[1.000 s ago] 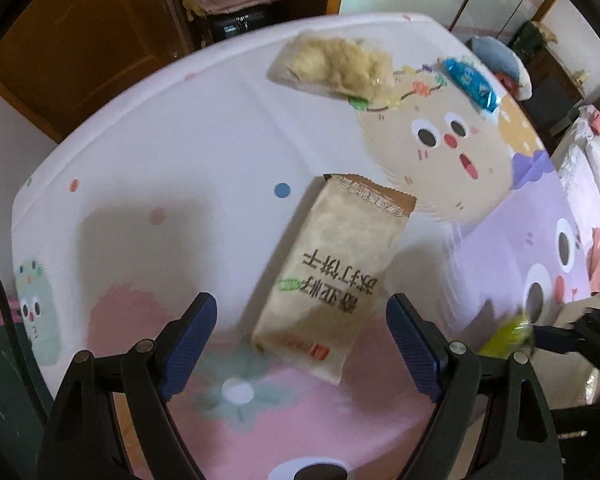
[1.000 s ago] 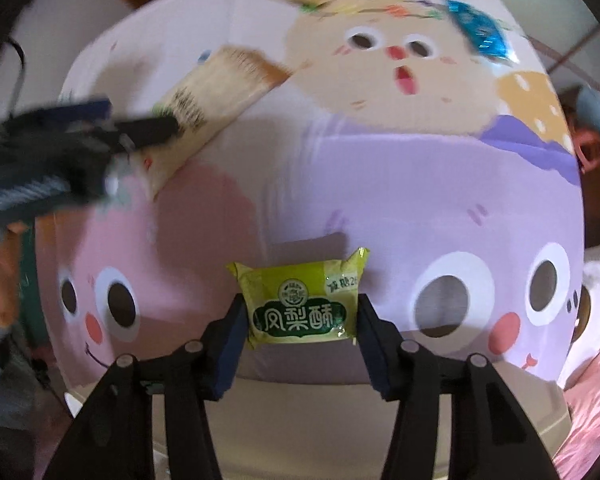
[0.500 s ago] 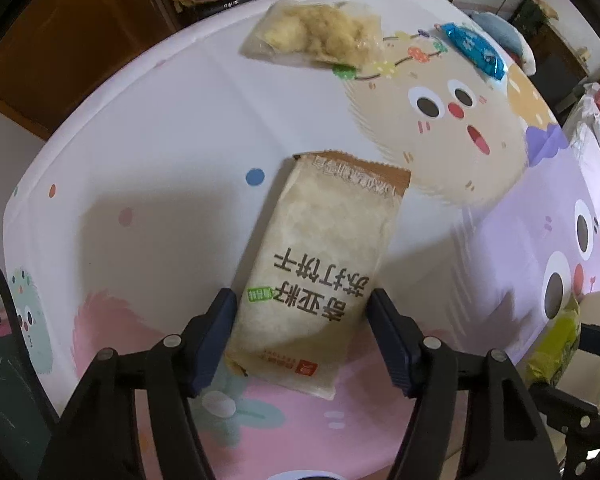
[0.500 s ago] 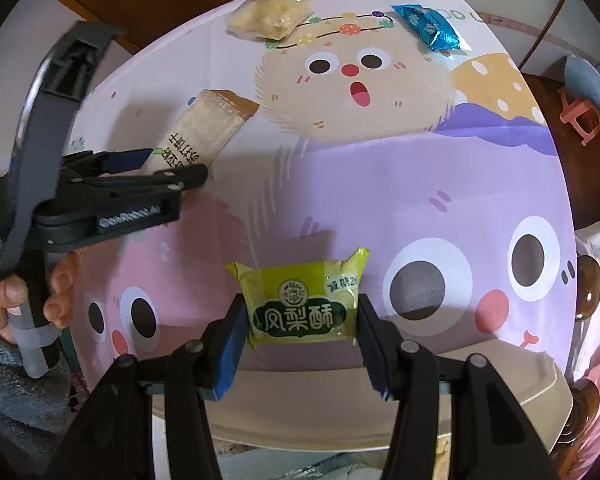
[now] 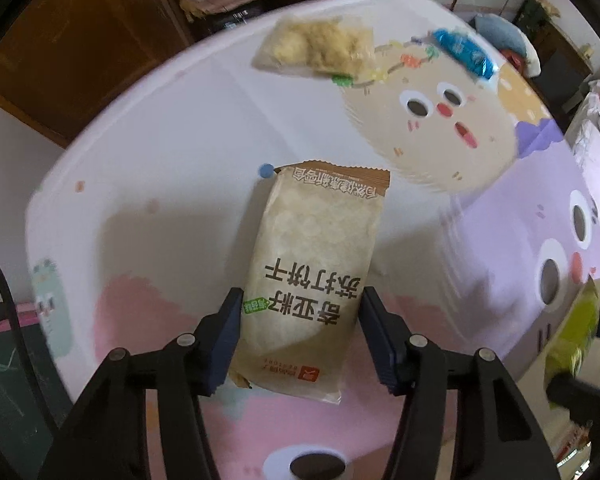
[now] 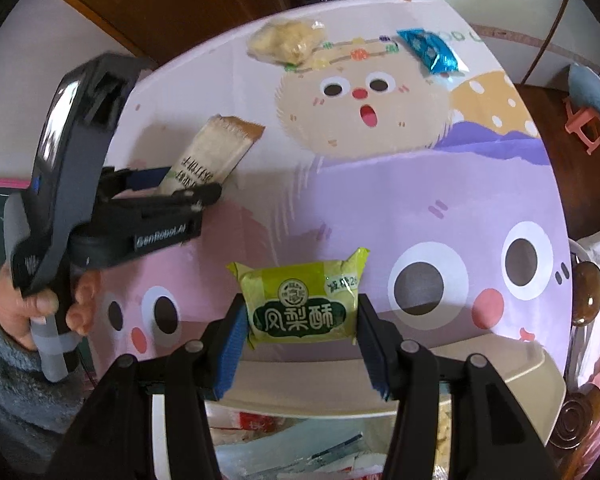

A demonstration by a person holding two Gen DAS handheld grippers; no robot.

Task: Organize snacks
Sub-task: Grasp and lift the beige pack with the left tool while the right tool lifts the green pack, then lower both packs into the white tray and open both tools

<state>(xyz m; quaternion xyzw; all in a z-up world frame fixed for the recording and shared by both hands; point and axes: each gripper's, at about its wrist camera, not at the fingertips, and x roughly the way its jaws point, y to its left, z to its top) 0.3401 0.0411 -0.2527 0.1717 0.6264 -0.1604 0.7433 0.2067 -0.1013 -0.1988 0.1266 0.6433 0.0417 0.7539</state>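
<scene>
We hold our left claw low and level, its blue pads pressed against both long edges of the tan cracker packet. Our left hand wraps the grey handle, fingers curled around the grip. Our right claw is clamped on the sides of the green pastry packet, fingers pointing forward.

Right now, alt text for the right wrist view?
The right tool grips a green pineapple cake packet above the cartoon tablecloth. At left, the left tool holds a beige soda cracker packet.
</scene>
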